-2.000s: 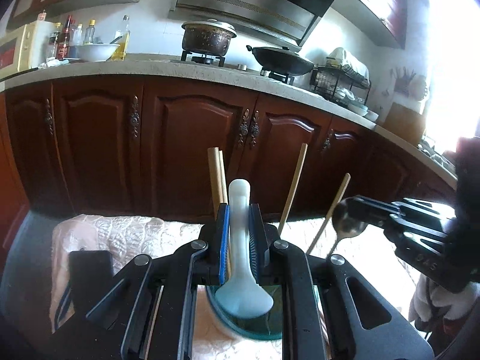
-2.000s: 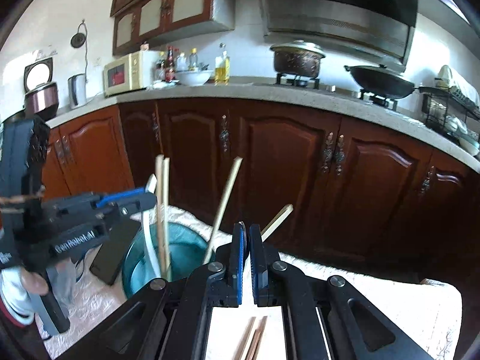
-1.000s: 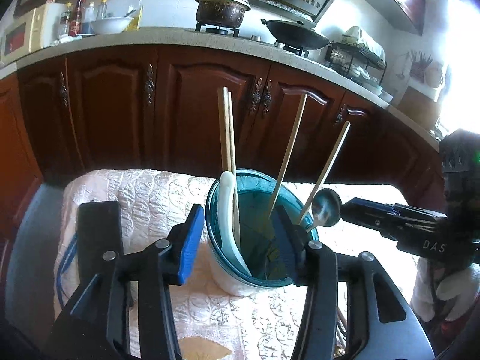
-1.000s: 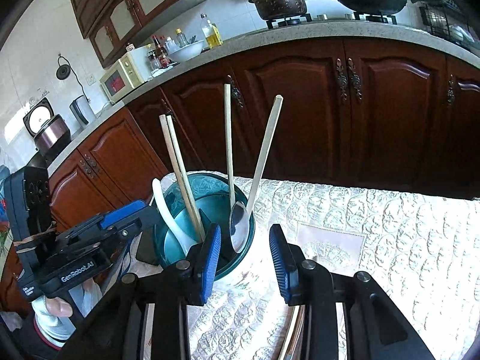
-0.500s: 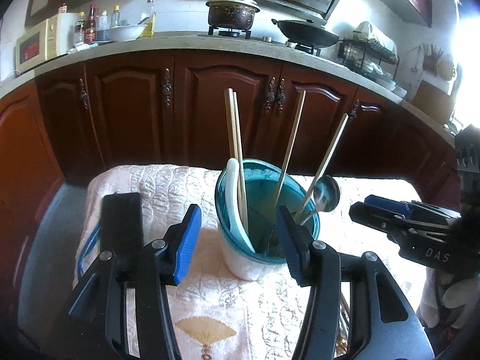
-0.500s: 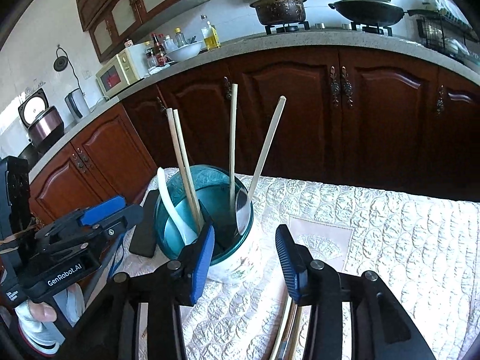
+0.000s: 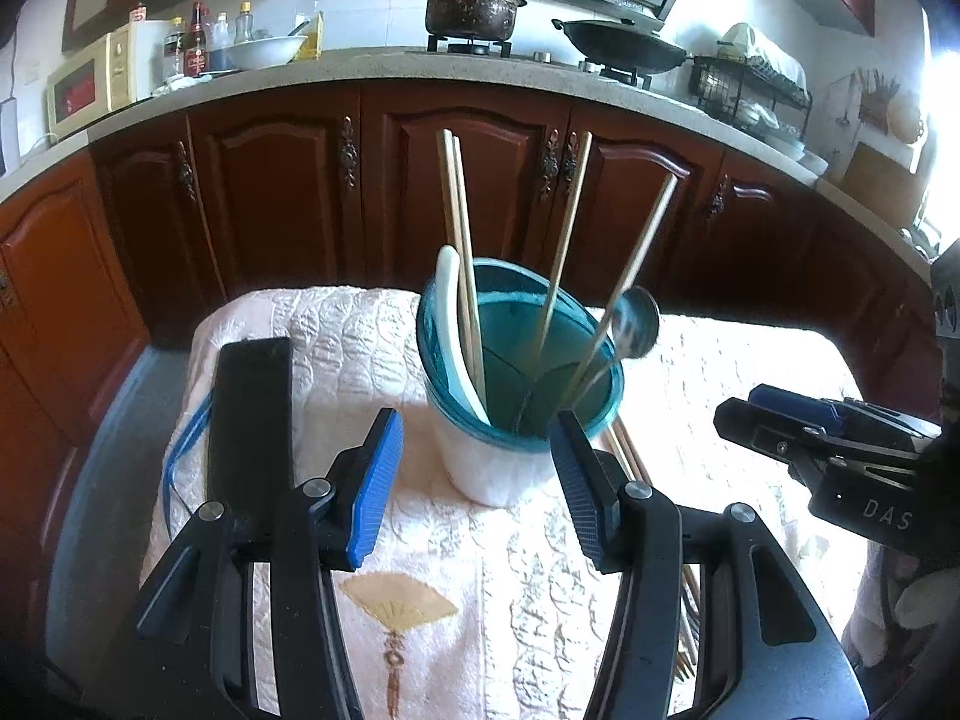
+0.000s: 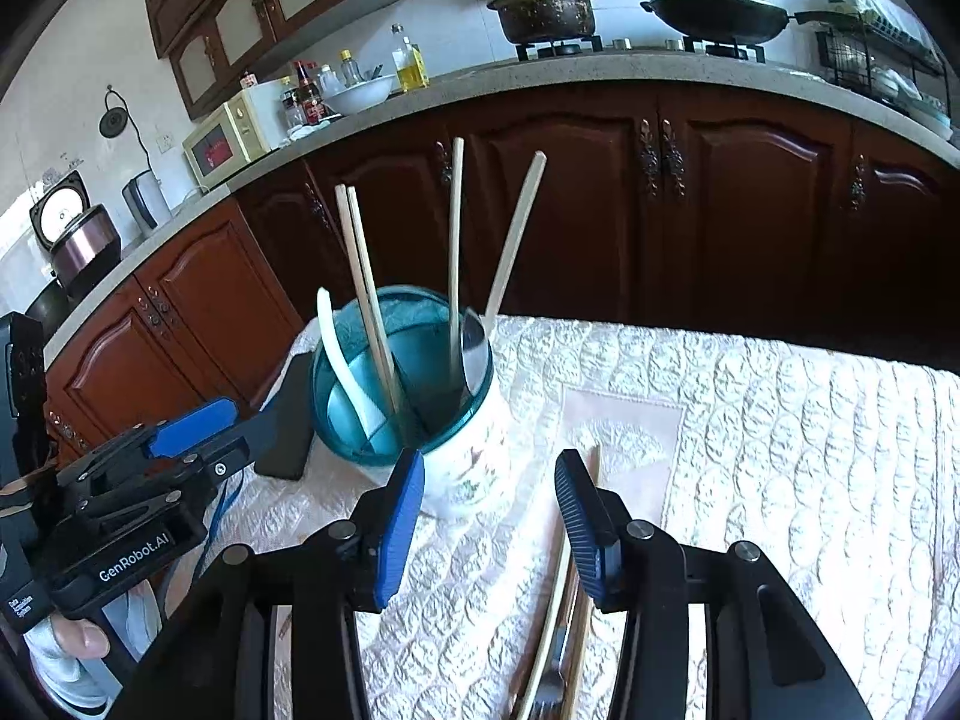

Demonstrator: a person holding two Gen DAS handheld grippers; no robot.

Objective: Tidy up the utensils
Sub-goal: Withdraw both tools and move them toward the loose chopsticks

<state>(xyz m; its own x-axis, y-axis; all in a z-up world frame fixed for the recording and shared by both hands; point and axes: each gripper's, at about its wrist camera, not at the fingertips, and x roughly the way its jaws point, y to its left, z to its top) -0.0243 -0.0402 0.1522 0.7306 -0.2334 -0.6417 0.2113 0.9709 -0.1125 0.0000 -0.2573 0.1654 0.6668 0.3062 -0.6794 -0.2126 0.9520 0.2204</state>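
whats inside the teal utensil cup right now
In the cup: a white spoon, a chopstick pair, two single chopsticks and a metal spoon. Their lower ends and the cup's bottom are hidden.

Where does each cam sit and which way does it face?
Left wrist: on the left gripper, angled down at the holder of chopsticks and spoons; own open jaws low in frame, right gripper at right edge.
Right wrist: on the right gripper, looking down at the holder from its right; own open jaws, left gripper and a hand at left.
Shared: holder, tablecloth, black slab, cabinets, stove.
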